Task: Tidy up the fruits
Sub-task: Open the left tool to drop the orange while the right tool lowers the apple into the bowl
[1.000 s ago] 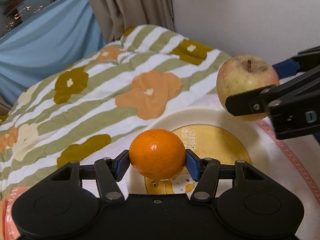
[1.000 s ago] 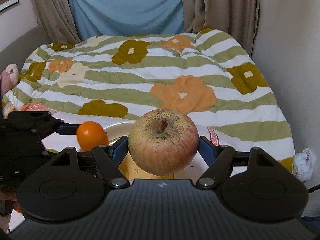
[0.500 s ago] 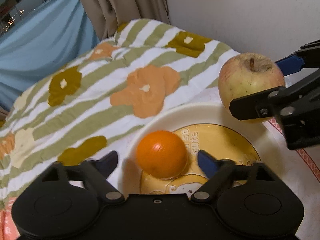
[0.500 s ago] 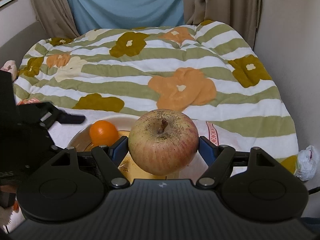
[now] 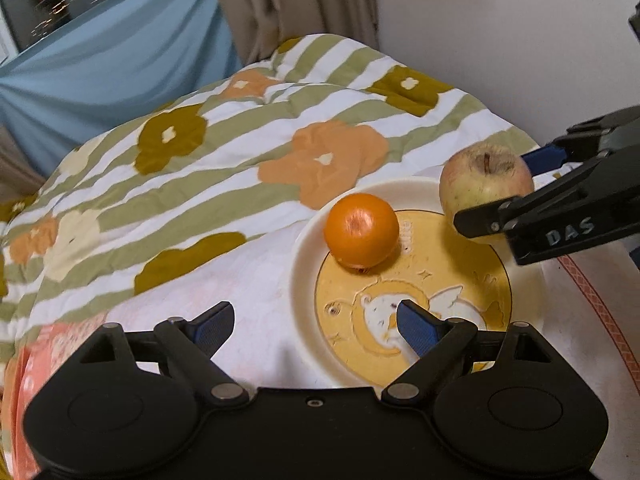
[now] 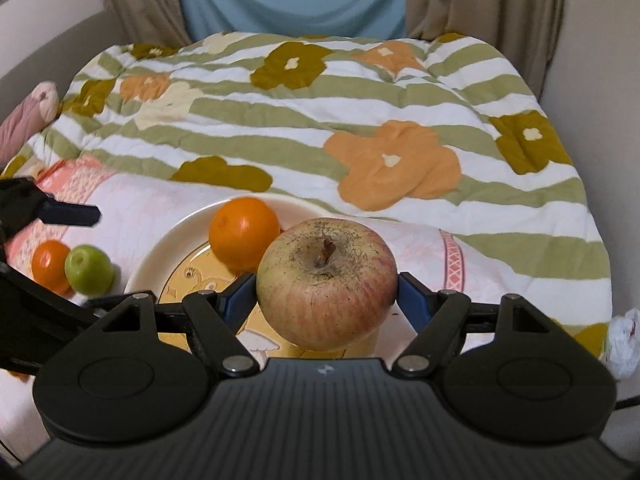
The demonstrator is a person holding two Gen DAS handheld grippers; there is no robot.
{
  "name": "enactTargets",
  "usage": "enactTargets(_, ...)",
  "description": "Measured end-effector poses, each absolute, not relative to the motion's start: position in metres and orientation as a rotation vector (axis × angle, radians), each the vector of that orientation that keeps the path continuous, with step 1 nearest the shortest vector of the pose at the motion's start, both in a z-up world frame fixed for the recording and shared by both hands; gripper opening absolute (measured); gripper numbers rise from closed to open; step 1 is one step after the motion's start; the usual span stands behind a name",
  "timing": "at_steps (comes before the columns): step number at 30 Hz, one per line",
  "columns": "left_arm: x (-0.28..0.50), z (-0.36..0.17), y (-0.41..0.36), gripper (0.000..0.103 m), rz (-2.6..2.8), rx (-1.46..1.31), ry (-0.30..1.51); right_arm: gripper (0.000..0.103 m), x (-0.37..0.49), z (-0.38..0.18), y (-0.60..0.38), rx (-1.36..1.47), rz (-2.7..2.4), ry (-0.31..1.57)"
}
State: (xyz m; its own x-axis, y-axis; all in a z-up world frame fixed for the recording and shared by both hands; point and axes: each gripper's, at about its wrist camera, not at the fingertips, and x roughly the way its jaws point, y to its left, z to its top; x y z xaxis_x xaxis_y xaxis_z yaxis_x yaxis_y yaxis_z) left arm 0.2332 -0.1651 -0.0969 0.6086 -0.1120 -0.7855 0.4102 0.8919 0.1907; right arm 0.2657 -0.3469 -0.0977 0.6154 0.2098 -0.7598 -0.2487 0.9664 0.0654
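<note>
Left wrist view: left gripper (image 5: 314, 326) fingers spread wide, empty; right gripper (image 6: 326, 294) fingers clamp the apple (image 6: 326, 286).

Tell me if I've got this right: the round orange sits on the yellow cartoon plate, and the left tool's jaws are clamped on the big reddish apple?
Not quite. The big reddish apple is clamped by the right gripper, as the right wrist view shows. The left gripper stands open and empty. The round orange does sit on the yellow cartoon plate.

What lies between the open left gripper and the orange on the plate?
Nothing but bare plate, showing its yellow cartoon print, separates the left gripper from the orange in the left wrist view.
</note>
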Motion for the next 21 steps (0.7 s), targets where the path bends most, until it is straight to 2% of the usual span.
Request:
enactTargets(14, 0.214, -0.090, -0.149, 0.091, -0.198, 0.315, 0.866, 0.092, 0.266, -0.132, -0.322, -0.211, 0.364, 0.822)
enactTargets(16, 0.212, -0.091, -0.148, 0.091, -0.190, 0.311, 0.870, 0.103, 0.263, -0.130, -0.322, -0.226, 0.348, 0.788)
enactTargets(21, 0.205, -0.088, -0.147, 0.091, -0.179, 0.292, 0.874, 0.103, 0.254, -0.118, -0.329, -0.193, 0.323, 0.750)
